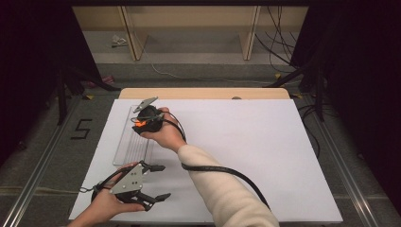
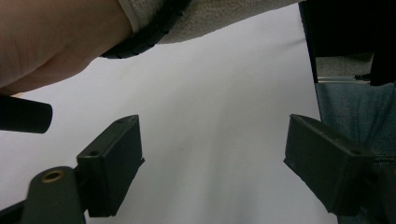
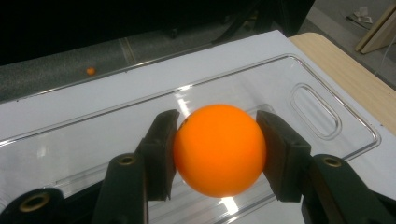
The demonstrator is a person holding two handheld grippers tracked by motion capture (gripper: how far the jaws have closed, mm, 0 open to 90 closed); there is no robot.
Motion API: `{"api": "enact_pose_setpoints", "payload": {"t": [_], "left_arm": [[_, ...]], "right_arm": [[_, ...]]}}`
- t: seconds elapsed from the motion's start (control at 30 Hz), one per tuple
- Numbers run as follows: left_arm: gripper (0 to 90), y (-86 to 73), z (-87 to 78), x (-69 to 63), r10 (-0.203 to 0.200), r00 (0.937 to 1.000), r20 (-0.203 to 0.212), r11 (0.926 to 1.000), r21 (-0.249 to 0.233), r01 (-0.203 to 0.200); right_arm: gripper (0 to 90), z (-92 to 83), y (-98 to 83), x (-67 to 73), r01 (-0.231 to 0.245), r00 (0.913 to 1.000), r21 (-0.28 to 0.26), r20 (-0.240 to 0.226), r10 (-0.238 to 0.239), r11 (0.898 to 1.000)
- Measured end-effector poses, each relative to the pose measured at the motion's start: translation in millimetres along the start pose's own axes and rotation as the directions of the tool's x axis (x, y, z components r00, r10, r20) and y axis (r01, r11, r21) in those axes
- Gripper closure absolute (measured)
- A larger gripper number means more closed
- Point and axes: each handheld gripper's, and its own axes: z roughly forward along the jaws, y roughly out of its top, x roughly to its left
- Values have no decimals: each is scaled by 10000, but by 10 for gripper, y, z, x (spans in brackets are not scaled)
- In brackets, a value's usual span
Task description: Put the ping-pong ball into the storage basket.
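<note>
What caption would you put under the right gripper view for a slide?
The right gripper, its jaws shut on an orange ball, holds it over a clear plastic board on the white table.

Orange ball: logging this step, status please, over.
Right gripper shut on orange ball, over clear tray. Left gripper open, holding nothing, over white board. Nothing in the way.

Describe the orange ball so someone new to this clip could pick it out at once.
Start from the white board covering the table, then find the clear plastic tray lying flat on its left part. Above that tray, the right gripper holds the orange ball, its two black fingers pressed on opposite sides. It is the one bright, round, glossy thing among white, clear and black surfaces.
</note>
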Motion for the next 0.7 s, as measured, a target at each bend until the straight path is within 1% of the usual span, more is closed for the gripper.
{"api": "enact_pose_setpoints", "payload": {"t": [0.7], "left_arm": [[186, 0, 5, -5, 23, 10000, 29, 10000, 24, -23]], "right_arm": [[512, 66, -16, 11, 23, 9999, 187, -118, -21, 9998]]}}
